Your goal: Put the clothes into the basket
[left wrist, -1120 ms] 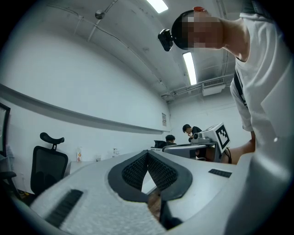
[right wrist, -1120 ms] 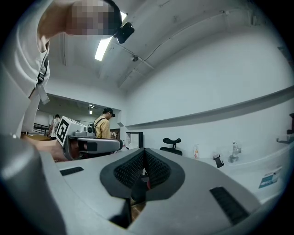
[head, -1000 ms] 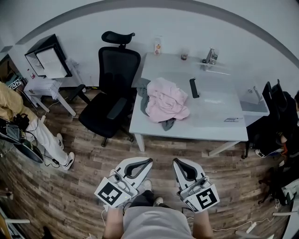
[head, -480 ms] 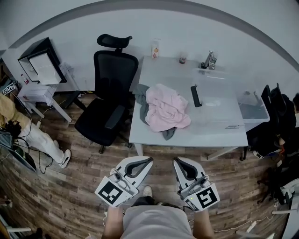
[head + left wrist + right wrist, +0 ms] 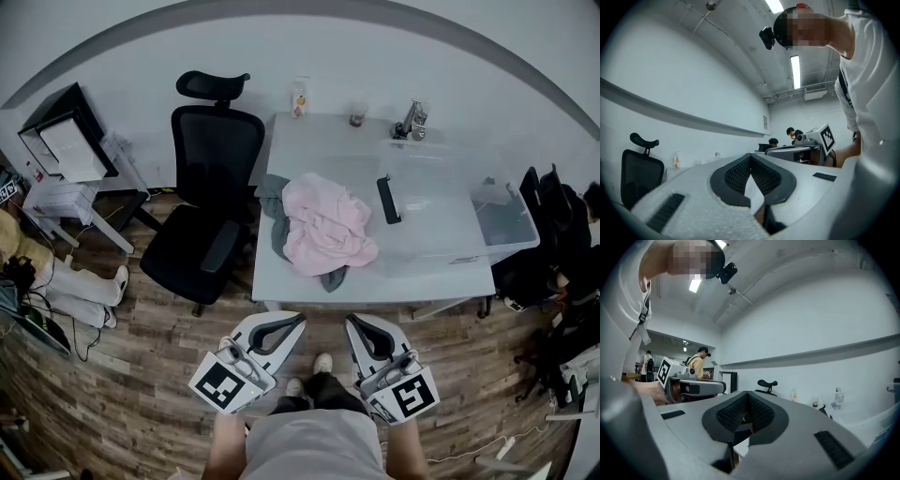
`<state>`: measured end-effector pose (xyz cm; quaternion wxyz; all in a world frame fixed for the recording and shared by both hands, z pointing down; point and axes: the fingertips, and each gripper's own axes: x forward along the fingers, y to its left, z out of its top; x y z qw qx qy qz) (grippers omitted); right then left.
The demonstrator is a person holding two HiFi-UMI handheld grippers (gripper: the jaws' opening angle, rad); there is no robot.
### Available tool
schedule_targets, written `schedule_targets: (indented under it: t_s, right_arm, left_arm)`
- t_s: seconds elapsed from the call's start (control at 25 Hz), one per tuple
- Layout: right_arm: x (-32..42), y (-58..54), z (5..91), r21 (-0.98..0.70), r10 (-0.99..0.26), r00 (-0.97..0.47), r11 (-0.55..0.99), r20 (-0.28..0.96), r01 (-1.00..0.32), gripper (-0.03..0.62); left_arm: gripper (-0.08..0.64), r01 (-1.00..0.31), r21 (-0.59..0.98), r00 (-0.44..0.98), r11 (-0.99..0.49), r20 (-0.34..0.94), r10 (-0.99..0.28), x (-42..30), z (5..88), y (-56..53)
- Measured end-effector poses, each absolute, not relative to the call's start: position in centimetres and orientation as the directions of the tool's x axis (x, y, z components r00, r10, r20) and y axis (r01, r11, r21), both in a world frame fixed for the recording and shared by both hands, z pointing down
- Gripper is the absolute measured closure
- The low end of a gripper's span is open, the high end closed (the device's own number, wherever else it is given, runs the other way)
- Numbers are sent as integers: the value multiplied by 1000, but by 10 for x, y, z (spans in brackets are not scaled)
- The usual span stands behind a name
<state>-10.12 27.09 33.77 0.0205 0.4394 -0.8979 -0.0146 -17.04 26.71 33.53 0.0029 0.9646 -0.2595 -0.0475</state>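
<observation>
Over the last second the person has walked closer to the white counter point(image 5: 431, 253). In the head view it now sits nearer and more squarely ahead, and the black office chair point(image 5: 214, 178) has slid toward the left. The left gripper point(image 5: 279, 328) and right gripper point(image 5: 366, 330) are carried level in front of the body, each with its jaws closed together and nothing between them. This looks like the approach only, and no garment has been reached yet. The clothes lie heaped on the counter's left half. A crumpled pink garment point(image 5: 326, 223) lies on top of a grey garment point(image 5: 275, 217) that pokes out at its left and front edges. A clear bin point(image 5: 506, 214), probably the basket, is at the counter's right end, well apart from the heap.
</observation>
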Motion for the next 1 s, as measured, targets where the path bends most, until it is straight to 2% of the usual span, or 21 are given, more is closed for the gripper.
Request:
schedule_targets:
  t_s: [0.16, 1.0]
  right_arm:
    - [-93, 247, 342, 46, -787, -617, 617, 24, -785, 588]
    - [-44, 133, 348, 26, -707, -706, 707, 33, -707, 588]
  left_arm:
    - [555, -508, 49, 859, -860, -37, -510, -162, 344, 245]
    - [555, -602, 46, 798, -797, -2, -603, -113, 344, 140]
